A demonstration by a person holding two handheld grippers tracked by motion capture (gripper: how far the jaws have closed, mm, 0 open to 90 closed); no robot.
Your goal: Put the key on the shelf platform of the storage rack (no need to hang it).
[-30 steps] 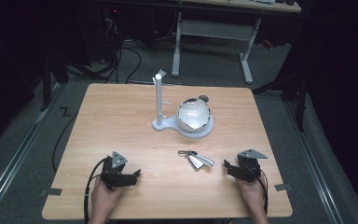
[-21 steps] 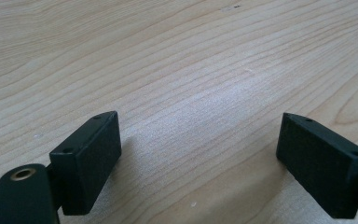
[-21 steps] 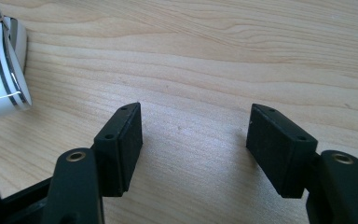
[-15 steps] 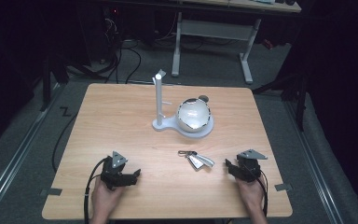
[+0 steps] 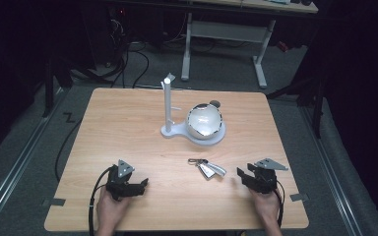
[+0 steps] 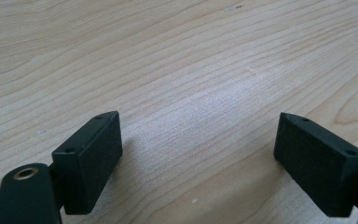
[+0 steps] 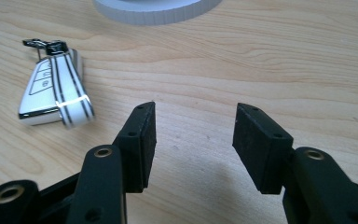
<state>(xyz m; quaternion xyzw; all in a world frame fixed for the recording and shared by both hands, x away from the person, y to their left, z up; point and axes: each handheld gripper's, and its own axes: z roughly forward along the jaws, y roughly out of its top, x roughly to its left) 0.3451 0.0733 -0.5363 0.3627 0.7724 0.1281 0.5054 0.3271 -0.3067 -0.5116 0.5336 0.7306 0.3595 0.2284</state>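
Observation:
A white car key fob with a strap and clip (image 5: 206, 167) (image 7: 51, 91) lies flat on the wooden table (image 5: 128, 128), between my two hands and nearer the right one. My right gripper (image 5: 246, 178) (image 7: 193, 140) rests near the table's front right, just right of the fob; its jaws have just been closing and stand partly open over bare wood, nothing between them. My left gripper (image 5: 140, 186) (image 6: 198, 154) rests at the front left, jaws wide open over bare wood.
A white stand (image 5: 168, 105) with an upright post and a round base carries a shiny bowl (image 5: 204, 120) at the table's middle back. Its base edge (image 7: 158, 11) shows in the right gripper view. Desk legs and cables occupy the dark floor behind.
The right gripper's jaws have narrowed. Both hands stay in place, and the key fob has not moved.

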